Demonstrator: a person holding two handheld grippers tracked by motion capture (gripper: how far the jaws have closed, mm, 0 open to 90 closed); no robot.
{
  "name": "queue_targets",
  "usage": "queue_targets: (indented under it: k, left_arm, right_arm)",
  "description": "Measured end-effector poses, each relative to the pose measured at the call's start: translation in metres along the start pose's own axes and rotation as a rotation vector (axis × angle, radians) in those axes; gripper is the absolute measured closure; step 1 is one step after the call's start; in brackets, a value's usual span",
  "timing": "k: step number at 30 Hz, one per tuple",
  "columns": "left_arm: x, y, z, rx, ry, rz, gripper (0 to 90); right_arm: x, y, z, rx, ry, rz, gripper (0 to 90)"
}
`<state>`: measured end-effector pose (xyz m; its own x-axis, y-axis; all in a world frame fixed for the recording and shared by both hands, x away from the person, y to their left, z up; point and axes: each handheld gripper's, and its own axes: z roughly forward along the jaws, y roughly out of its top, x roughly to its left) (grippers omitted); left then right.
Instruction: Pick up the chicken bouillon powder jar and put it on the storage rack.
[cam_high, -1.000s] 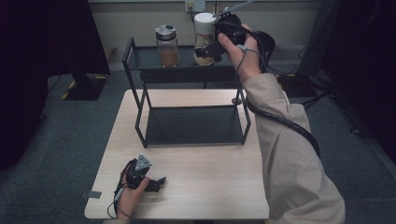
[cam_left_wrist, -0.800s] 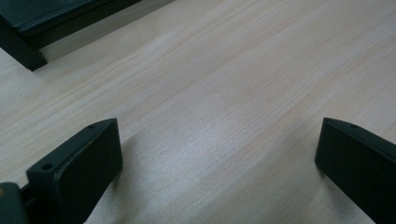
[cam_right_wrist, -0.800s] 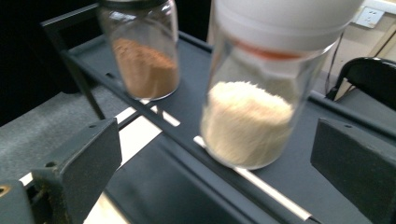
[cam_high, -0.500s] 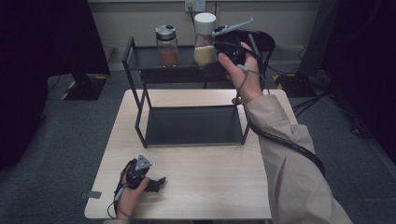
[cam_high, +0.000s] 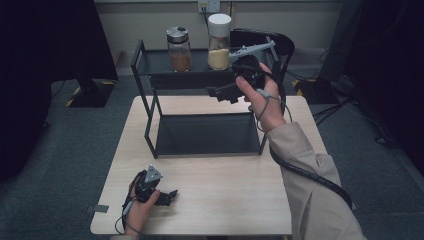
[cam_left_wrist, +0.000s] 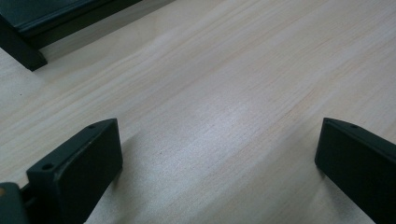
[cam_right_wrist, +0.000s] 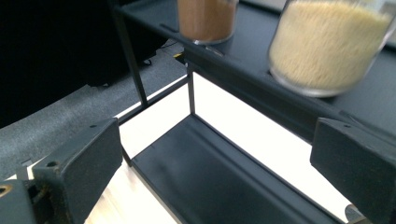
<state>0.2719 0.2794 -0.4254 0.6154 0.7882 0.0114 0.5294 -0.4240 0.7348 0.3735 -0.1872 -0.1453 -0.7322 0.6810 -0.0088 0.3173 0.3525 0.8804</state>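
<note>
A black two-level metal rack (cam_high: 150, 107) stands at the back of the wooden table (cam_high: 210, 200). Two jars sit on its top shelf: a silver-lidded jar of brown powder (cam_high: 179, 49) (cam_right_wrist: 206, 18) and a white-lidded jar of pale yellow grains (cam_high: 219, 42) (cam_right_wrist: 327, 44). My right gripper (cam_high: 220, 93) (cam_right_wrist: 212, 168) hangs open in the air in front of the top shelf, below and just short of the grain jar, with nothing between its jaws. My left gripper (cam_high: 169, 196) (cam_left_wrist: 219, 163) rests open on the table near the front left edge, jaws wide over bare wood.
The rack's lower shelf (cam_right_wrist: 210, 177) lies under my right gripper. A dark chair (cam_high: 260, 40) stands behind the rack. A black cable (cam_high: 305, 172) trails along the right sleeve. Grey carpet (cam_high: 60, 140) surrounds the table, and a dark stand base (cam_high: 90, 92) sits on it at the left.
My right gripper has drawn back from the grain jar and dropped toward the table's near side; the jar stays on the top shelf. The left gripper has not moved.
</note>
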Motion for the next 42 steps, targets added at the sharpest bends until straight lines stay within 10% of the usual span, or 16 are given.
queue_targets:
  k: [42]
  left_arm:
    - [0.000,0.000,0.000,0.000,0.000,0.000,0.0]
  right_arm:
    - [0.002,-0.099,0.025,0.003,0.090,0.045,1.0]
